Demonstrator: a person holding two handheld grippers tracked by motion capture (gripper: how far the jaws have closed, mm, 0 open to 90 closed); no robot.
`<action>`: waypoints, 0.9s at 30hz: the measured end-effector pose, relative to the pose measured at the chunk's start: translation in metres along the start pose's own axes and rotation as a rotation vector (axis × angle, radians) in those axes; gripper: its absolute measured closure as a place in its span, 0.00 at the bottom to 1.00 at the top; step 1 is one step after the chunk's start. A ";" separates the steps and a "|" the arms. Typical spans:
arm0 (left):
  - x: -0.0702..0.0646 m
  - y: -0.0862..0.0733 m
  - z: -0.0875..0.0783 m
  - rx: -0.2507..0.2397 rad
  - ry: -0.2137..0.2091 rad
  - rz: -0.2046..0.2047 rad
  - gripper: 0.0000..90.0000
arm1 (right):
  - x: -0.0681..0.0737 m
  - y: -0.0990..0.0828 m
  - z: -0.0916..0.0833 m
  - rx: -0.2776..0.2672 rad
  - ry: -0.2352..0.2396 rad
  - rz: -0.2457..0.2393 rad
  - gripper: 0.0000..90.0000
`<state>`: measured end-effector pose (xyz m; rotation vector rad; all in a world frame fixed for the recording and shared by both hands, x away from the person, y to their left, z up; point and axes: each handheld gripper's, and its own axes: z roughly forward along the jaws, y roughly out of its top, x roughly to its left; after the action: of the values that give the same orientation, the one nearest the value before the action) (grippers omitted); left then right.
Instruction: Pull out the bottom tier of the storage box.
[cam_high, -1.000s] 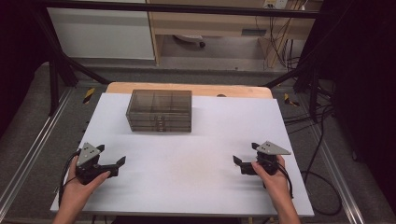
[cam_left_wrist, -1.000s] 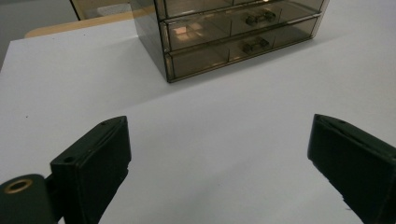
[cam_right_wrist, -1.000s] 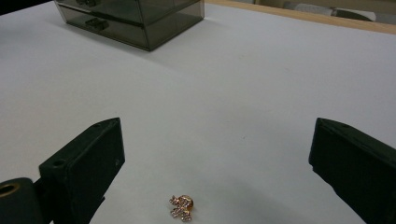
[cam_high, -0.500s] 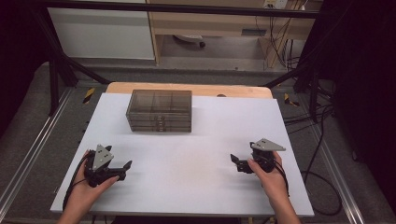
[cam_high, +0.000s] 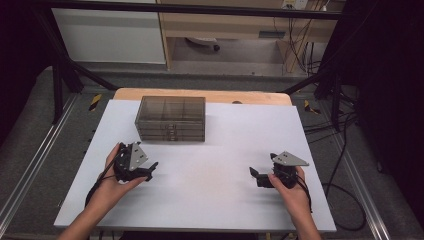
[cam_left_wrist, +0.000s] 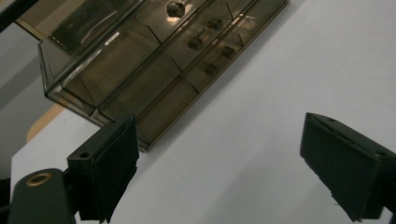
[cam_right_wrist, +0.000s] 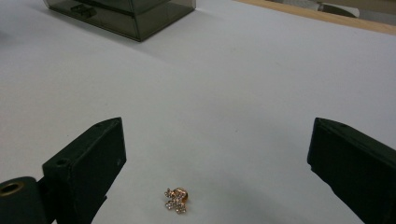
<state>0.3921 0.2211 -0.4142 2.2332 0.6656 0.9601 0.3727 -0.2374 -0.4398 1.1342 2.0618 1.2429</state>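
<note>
Spanning a wooden bench, the matte white tabletop (cam_high: 210, 190) carries a smoky translucent plastic drawer organizer (cam_high: 170, 118) near its far edge. Left gripper (cam_high: 148, 170), jaws wide and just closing slightly on nothing, faces it. Right gripper (cam_high: 254, 177), released, straddles a small rhinestone gold earring (cam_right_wrist: 176, 200) seen in its own view.

A white table (cam_high: 200, 200) carries the things; at its far edge a strip of light wood (cam_high: 200, 94) shows. On the far left part of the white top stands a dark see-through box with small drawers (cam_high: 171, 118). Nearer to the person, on the right part, a small gold pin with clear stones (cam_right_wrist: 175, 200) lies flat on the top, well apart from the box.
</note>
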 end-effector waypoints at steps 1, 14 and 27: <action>-0.001 0.003 0.003 0.002 0.006 0.019 0.18 | -0.001 -0.001 0.000 0.001 -0.001 0.008 0.05; -0.013 0.027 0.030 0.011 0.069 0.156 0.28 | -0.004 -0.003 0.001 0.022 -0.011 0.019 0.04; -0.023 0.029 0.052 0.070 0.172 0.333 0.39 | -0.004 -0.004 0.001 0.033 -0.013 0.019 0.04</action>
<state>0.4240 0.1692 -0.4333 2.3888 0.4112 1.3215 0.3741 -0.2411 -0.4444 1.1766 2.0740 1.2112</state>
